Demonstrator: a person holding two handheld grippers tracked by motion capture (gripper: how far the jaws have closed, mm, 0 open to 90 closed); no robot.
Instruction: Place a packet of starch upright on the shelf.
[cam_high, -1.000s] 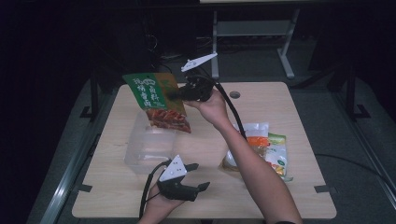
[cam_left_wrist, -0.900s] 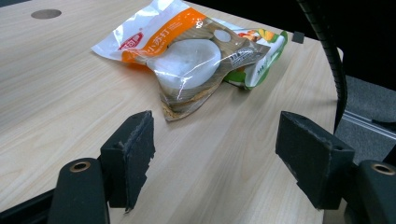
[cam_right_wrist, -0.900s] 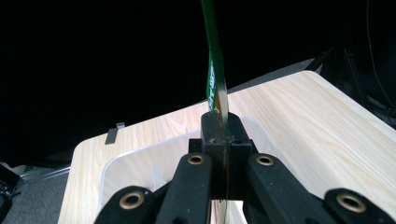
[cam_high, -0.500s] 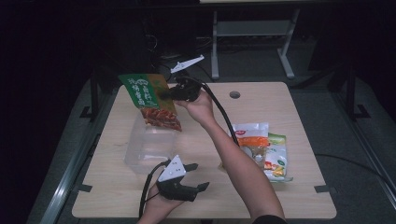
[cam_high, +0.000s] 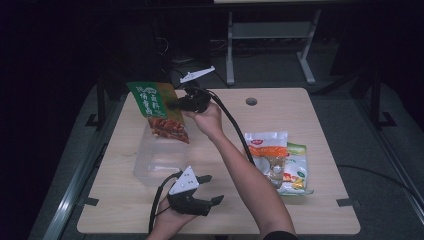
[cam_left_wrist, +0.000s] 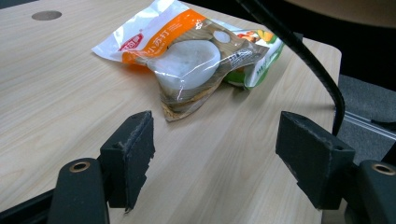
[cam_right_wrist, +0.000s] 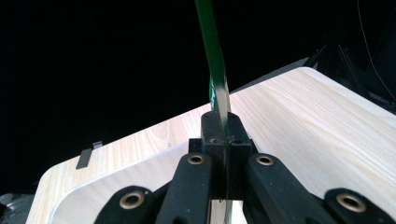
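Green snack bag (cam_high: 156, 107) hangs clamped between the closed jaws of the right gripper (cam_high: 176, 104), which pinch its edge (seen edge-on as a thin green strip (cam_right_wrist: 215, 70) rising from the jaws in the right gripper view); the bag's lower end dips over the clear plastic container (cam_high: 155, 159) on the tabletop (cam_high: 310, 210). The left gripper (cam_high: 210, 189) rests low with jaws spread and empty, and beyond them lies an orange-and-white packet (cam_left_wrist: 180, 51) atop another packet (cam_left_wrist: 261, 56).
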